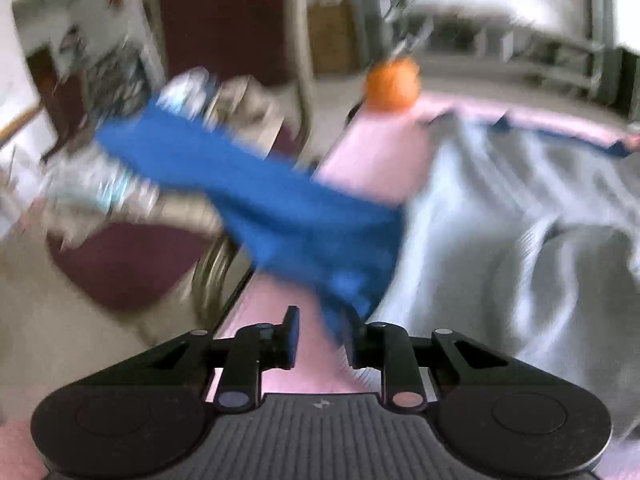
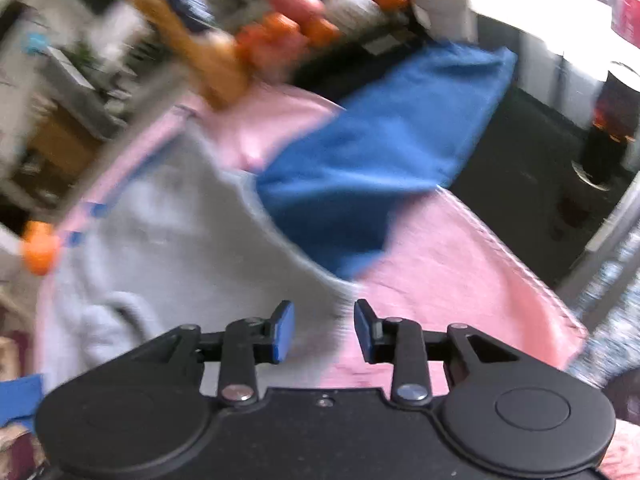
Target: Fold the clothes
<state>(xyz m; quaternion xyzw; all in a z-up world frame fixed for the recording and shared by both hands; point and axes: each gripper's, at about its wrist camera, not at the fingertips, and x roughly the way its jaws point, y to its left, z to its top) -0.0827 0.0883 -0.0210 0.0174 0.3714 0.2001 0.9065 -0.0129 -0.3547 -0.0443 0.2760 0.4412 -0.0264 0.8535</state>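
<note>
A grey garment [image 1: 500, 220] lies rumpled on a pink cover [image 1: 372, 160] over the table. A blue cloth [image 1: 280, 208] stretches from the table's left edge down to my left gripper [image 1: 325, 340]. Its tip hangs against the right finger, while the pink cover shows through the gap, so the jaws stand open. In the right wrist view the blue cloth [image 2: 380, 152] lies across the grey garment [image 2: 180, 232] and the pink cover [image 2: 460, 272]. My right gripper [image 2: 324, 330] hovers open over the grey garment's hem, with nothing between its blue pads. Both views are blurred.
An orange round object [image 1: 394, 84] sits at the table's far edge, also the orange object [image 2: 38, 246] at left. A maroon chair seat [image 1: 120, 264] stands left of the table. Shelves with orange items [image 2: 280, 28] lie beyond, dark floor [image 2: 520, 168] to the right.
</note>
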